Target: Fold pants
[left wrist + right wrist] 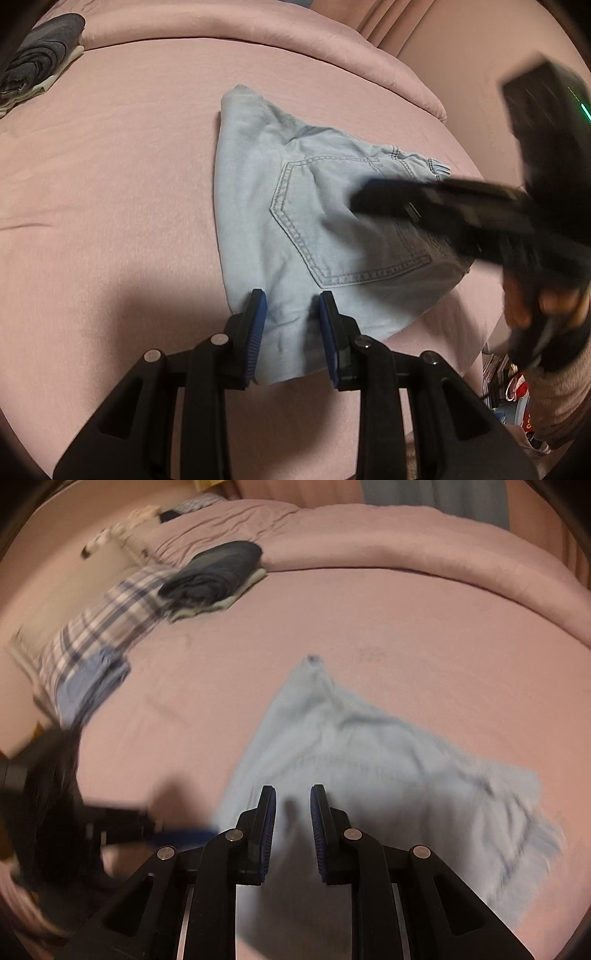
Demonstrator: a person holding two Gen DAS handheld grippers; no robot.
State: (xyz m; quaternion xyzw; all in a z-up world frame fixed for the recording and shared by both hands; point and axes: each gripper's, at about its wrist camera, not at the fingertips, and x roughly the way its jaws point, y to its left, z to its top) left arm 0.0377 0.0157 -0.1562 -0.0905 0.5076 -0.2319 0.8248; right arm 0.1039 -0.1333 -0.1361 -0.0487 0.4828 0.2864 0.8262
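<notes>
A bed with a pink sheet (110, 184) carries everything. Light blue jeans (295, 206) lie folded into a compact bundle near its middle, back pocket facing up. In the right wrist view, a stack of folded dark clothes (218, 576) on something pale sits toward 11 o'clock from the jeans, well apart. A plaid cloth (99, 627) and a blue garment (92, 683) lie toward 9 o'clock. A rolled pink blanket (406, 542) runs along the far edge at 12 o'clock.
</notes>
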